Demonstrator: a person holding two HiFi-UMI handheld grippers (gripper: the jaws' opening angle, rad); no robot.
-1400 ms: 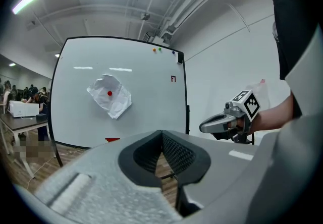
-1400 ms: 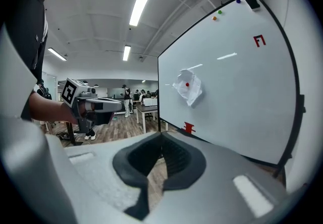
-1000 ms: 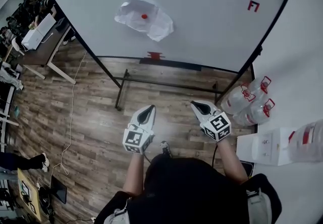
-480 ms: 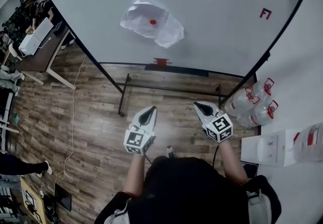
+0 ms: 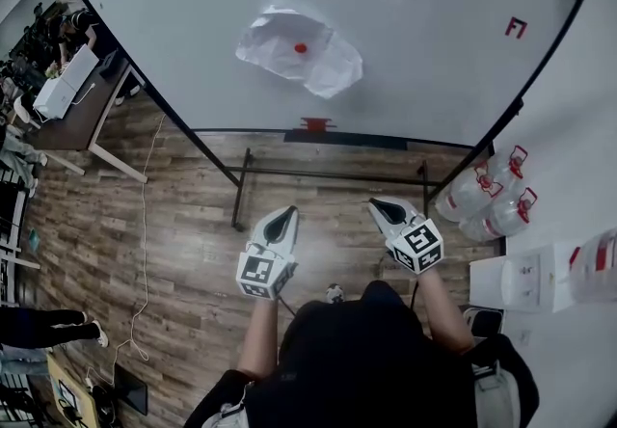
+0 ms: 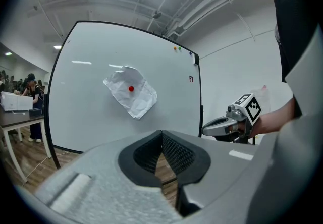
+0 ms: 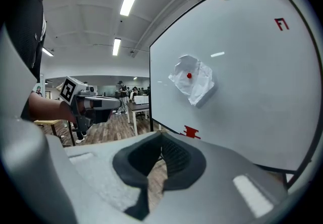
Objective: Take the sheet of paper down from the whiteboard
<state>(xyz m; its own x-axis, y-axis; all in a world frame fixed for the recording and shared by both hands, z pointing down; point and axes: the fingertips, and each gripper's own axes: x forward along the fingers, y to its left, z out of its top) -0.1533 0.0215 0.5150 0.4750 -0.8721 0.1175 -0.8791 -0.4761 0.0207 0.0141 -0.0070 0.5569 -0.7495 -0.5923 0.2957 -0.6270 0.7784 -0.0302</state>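
A crumpled white sheet of paper (image 5: 301, 52) hangs on the whiteboard (image 5: 415, 21), pinned by a small red magnet (image 5: 301, 47). The same sheet of paper (image 6: 130, 90) and magnet (image 6: 131, 88) show ahead in the left gripper view, and the paper (image 7: 193, 84) shows again in the right gripper view. My left gripper (image 5: 282, 216) and right gripper (image 5: 383, 207) are held side by side well short of the board, above the wooden floor. Both are shut and hold nothing. In the left gripper view the right gripper (image 6: 208, 129) appears at the right.
The whiteboard stands on a black frame (image 5: 328, 171) with a red mark (image 5: 315, 123) on its lower edge. Large water bottles (image 5: 492, 197) stand at the right by a white cabinet (image 5: 525, 286). A desk (image 5: 72, 103) with clutter is at the left; a cable (image 5: 140, 233) runs over the floor.
The board and paper have shifted lower and rightward in the head view as I move closer. Both grippers stay shut and side by side.
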